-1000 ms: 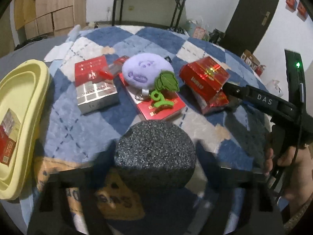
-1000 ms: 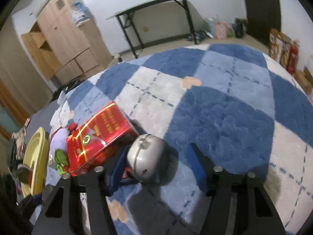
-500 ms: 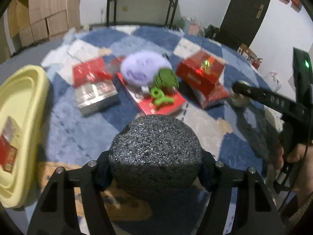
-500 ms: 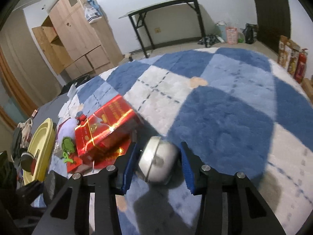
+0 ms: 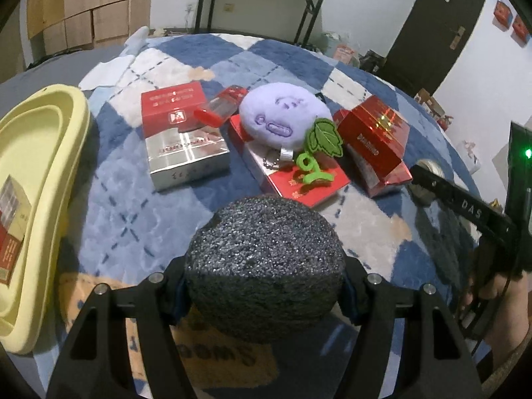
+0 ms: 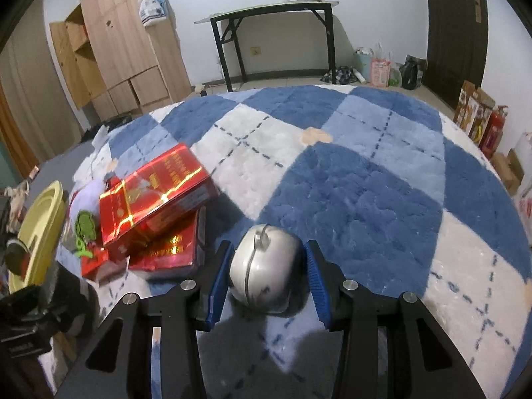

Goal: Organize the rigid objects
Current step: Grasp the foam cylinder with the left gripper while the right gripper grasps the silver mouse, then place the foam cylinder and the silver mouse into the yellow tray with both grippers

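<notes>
My left gripper [image 5: 266, 276] is shut on a dark grey speckled ball [image 5: 266, 259], held above the blue and white checked rug [image 5: 116, 199]. My right gripper [image 6: 267, 276] has its blue pads [image 6: 219, 282] against both sides of a silver metal ball [image 6: 266, 266] that rests on the rug. A glossy red box [image 6: 153, 193] lies tilted on a flatter red box [image 6: 166, 249] just left of that ball. The left wrist view shows the silver ball [image 5: 430, 168] at the right, behind the right gripper's finger [image 5: 465, 204].
A yellow tray [image 5: 40, 153] at the left edge holds a red box [image 5: 10, 232]. Mid-rug lie a red and silver box [image 5: 179, 139], a small red-capped clear case [image 5: 219, 109], a purple plush [image 5: 282, 119] and a flat red box [image 5: 299, 183]. A hand [image 5: 492, 292] grips the right tool.
My right jaws have narrowed from wide apart to tight around the silver ball. The left gripper keeps the grey ball and has barely shifted.
</notes>
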The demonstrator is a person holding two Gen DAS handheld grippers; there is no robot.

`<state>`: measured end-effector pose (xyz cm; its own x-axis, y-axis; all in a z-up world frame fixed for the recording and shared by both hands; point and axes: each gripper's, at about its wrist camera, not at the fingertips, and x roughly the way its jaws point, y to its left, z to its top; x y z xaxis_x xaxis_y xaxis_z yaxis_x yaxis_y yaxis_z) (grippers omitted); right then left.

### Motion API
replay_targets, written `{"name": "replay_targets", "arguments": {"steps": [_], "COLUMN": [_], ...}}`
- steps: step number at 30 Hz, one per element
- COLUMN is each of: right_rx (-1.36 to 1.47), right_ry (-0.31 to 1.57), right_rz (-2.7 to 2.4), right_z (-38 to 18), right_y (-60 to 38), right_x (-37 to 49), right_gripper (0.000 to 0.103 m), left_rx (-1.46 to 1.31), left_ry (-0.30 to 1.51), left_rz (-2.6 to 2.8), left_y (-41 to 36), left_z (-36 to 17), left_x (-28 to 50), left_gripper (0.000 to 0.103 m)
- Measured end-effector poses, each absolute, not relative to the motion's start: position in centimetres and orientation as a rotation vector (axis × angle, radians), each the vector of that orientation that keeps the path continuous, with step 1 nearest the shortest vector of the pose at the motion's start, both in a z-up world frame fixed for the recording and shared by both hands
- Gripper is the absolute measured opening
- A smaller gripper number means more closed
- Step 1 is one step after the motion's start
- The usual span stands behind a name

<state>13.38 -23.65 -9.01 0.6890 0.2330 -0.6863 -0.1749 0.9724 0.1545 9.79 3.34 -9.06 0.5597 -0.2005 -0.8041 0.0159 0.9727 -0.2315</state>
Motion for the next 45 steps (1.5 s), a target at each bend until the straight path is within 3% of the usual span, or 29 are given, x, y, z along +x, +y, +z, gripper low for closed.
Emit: {"name": "replay_targets", "arguments": {"steps": [7, 18, 28, 35, 45], "right_rx": [0.056, 0.112, 0.026, -0.073, -0.188], "right_ry": [0.76, 0.681, 0.588, 0.634, 0.777], "right_rz": [0.24, 0.249, 0.433, 0.651, 0.77], "right_z": [-8.8, -3.4, 4.0, 4.6, -0.3], "right_y": [-23.6, -26.0, -19.7, -8.2, 7.3], "right_x": [13.1, 8.8, 2.6, 2.3, 10.0], "right_gripper": [0.042, 0.042, 0.042, 0.042, 0.042], "left_rx": [-0.136, -0.189, -0.226, -0.207, -0.304], "left_ry": [0.935, 0.803, 0.702, 0.723, 0.881], "left_rz": [-0.125, -0.075, 0.054, 0.149, 0.149], "left_y": [2.9, 7.8, 19.7, 26.8, 31.2], "left_z": [-8.2, 0.3, 8.0, 7.4, -1.5], "left_x": [9.3, 7.0, 5.0, 6.3, 10.4], "left_gripper": [0.069, 0.069, 0.069, 0.069, 0.069]}}
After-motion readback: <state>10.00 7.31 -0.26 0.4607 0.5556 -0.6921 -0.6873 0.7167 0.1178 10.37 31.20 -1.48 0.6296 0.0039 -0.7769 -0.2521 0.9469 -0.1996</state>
